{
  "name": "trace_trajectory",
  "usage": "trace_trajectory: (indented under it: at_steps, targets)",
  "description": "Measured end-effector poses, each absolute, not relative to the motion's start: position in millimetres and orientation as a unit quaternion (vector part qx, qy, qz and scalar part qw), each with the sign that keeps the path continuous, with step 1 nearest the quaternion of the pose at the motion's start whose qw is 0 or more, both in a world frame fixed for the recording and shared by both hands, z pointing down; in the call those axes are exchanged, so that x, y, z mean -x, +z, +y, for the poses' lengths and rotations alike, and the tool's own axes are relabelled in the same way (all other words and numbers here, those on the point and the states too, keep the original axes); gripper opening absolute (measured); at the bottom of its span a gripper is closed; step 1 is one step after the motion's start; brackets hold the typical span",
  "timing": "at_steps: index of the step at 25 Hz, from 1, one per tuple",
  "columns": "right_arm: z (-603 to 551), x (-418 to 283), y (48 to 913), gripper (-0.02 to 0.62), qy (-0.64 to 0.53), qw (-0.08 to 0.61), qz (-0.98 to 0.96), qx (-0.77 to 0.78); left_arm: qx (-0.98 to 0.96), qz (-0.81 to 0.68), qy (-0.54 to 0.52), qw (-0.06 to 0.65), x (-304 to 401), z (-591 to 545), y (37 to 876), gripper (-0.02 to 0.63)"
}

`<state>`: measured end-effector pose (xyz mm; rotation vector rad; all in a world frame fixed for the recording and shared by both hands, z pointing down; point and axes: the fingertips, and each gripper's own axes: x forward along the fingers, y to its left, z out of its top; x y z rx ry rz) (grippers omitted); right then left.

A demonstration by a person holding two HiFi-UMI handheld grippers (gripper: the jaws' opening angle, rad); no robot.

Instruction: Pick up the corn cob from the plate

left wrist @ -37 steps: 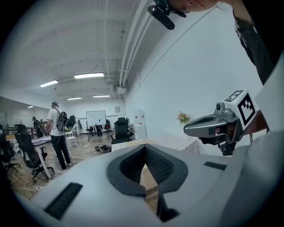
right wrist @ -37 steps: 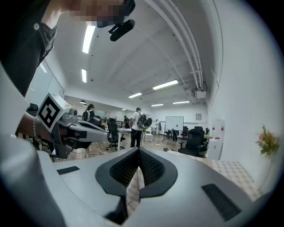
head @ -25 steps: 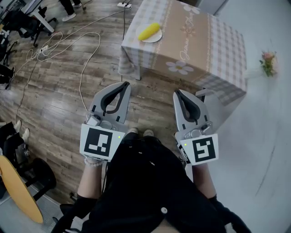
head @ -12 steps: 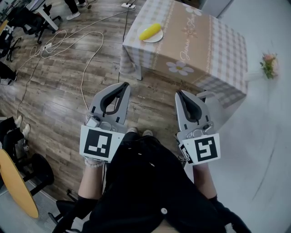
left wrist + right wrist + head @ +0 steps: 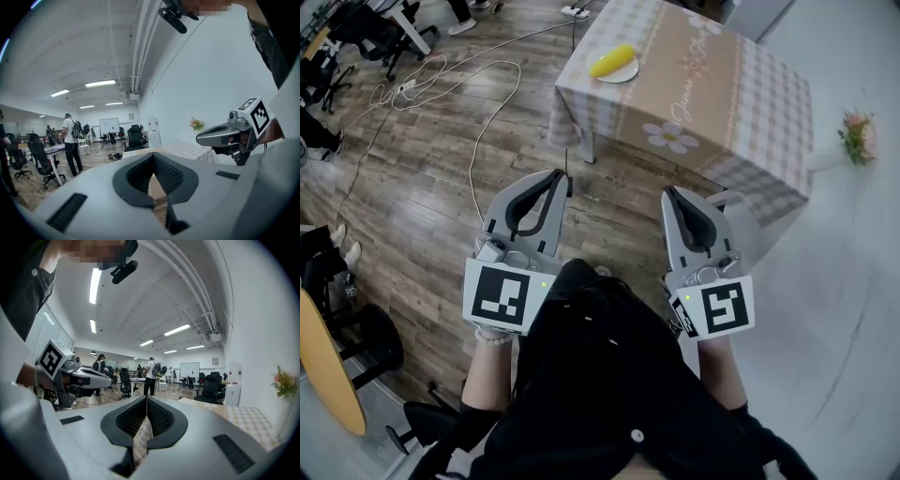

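Observation:
A yellow corn cob point(image 5: 612, 62) lies on a small white plate point(image 5: 623, 76) at the far left corner of a table under a checked cloth point(image 5: 712, 103). Both grippers hang in front of the person's body, well short of the table, over the wooden floor. My left gripper point(image 5: 561, 176) is shut with nothing in it, its ribbed pads meeting in the left gripper view point(image 5: 153, 155). My right gripper point(image 5: 668, 192) is shut and empty too point(image 5: 146, 399). Each gripper view catches the other gripper from the side, but not the corn.
Loose white cables point(image 5: 478, 103) trail over the wooden floor at left, near office chairs point(image 5: 356, 23). A pink flower bunch point(image 5: 857, 129) stands by the white wall at right. A yellow round tabletop point(image 5: 323, 370) sits low left. People stand farther off point(image 5: 71, 136).
The floor and cables have slid slightly rightward in the head view. The shoes seen between the grippers are now covered by dark clothing. Both grippers keep their pose, shut.

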<state>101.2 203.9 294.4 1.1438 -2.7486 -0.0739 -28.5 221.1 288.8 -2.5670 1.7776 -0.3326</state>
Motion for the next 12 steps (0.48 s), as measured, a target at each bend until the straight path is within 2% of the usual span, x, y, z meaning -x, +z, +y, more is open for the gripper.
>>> trace_trajectory:
  at_steps: [12]
  targets:
    - [222.5,-120.2,297.2,0.041,-0.032,0.079,-0.923,-0.376,0.814,0.573,-0.101,0.004,7.9,240.7,292.9,0.014]
